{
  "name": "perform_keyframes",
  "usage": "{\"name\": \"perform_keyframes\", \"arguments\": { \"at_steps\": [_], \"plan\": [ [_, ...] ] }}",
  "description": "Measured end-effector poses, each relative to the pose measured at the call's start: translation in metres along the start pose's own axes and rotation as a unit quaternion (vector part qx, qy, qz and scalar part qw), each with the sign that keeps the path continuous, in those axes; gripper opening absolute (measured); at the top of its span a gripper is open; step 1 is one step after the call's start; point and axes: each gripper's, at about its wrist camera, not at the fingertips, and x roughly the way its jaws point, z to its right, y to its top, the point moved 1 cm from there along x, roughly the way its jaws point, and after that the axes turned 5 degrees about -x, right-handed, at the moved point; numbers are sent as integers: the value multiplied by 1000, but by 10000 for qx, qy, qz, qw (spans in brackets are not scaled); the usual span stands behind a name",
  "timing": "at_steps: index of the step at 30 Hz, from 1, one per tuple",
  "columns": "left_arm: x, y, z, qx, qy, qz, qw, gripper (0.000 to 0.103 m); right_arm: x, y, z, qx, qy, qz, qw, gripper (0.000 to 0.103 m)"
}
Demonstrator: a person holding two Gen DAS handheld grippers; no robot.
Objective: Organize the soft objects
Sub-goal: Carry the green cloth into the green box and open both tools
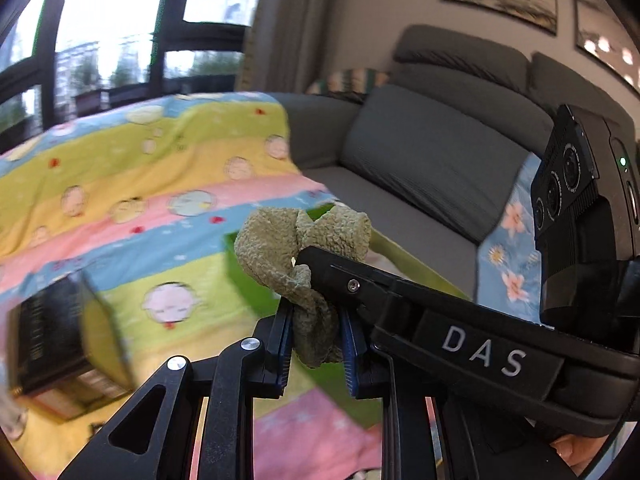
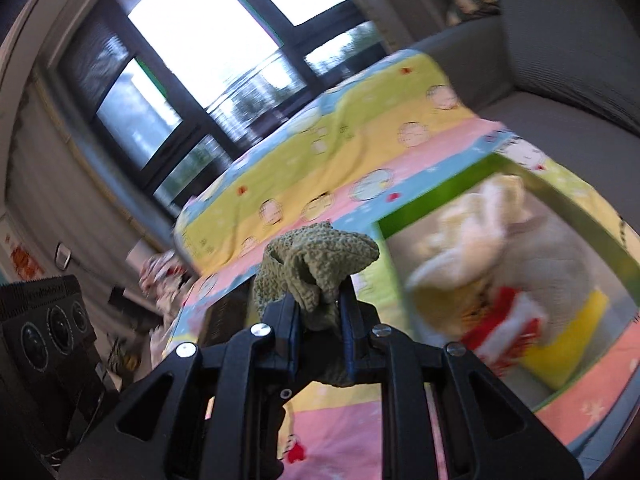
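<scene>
A crumpled olive-green knitted cloth (image 1: 276,248) hangs between both grippers. In the left wrist view my left gripper (image 1: 316,320) is shut on its lower fold. My right gripper (image 1: 316,268) reaches in from the right and pinches the same cloth higher up. In the right wrist view my right gripper (image 2: 320,316) is shut on the green cloth (image 2: 320,256), which bunches above the pads. A green open box (image 2: 424,196) sits to the right on the blanket, blurred, with plush toys (image 2: 500,248) inside. Its near corner (image 1: 248,280) shows behind the cloth.
A striped cartoon blanket (image 1: 140,208) covers the surface below. A black box (image 1: 48,340) lies on it at the left. A grey sofa (image 1: 420,152) stands behind, dark-framed windows (image 2: 200,40) beyond. The left gripper's camera housing (image 2: 44,336) fills the lower left.
</scene>
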Motion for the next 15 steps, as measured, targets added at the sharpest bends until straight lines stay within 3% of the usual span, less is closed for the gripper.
{"name": "perform_keyframes", "arguments": {
  "at_steps": [7,15],
  "plan": [
    [51,-1,30,254,-389,-437,9980,21,-16,-1,64,836,-315,195,9958,18],
    [100,-9,49,306,-569,-994,9929,21,-15,-8,105,1420,-914,81,9856,18]
  ]
}}
